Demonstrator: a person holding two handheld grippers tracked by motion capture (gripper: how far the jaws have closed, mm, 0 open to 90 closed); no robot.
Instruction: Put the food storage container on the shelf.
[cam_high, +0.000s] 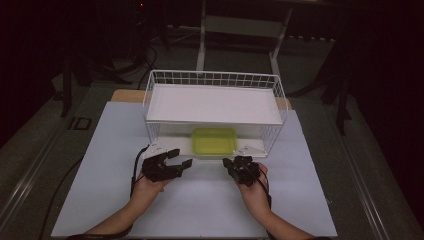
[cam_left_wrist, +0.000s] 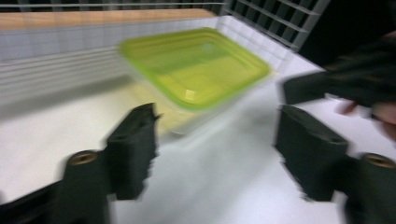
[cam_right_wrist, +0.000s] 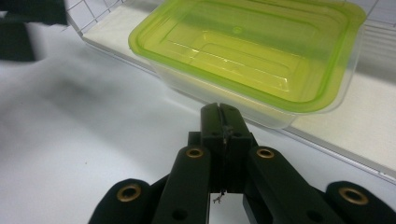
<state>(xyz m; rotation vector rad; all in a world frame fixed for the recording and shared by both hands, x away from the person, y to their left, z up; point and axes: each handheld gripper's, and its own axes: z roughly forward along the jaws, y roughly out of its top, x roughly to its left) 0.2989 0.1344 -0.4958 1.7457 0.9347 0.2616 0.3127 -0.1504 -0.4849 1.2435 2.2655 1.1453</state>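
The green-lidded container (cam_high: 214, 141) sits on the bottom shelf of the white wire basket (cam_high: 155, 97), at its open front, just ahead of both tongs. The left tongs (cam_high: 182, 158) stand released with nothing between them, and the right tongs (cam_right_wrist: 219, 114) are clenched empty just short of the container's near wall. A one-sided push from the clenched right tongs could skid the light container deeper under the shelf, and the left tongs could clip the basket's wire.

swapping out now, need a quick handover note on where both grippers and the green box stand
Left gripper: open, nothing between the jaws, over the table in front of the wire basket.
Right gripper: shut, empty, tips just short of the green-lidded box.
Box: sits on the basket's lower shelf, under the white upper shelf, at the open front edge; neither gripper touches it.
Done: both grippers are at the box.
Left: probably grip it and pull it out.
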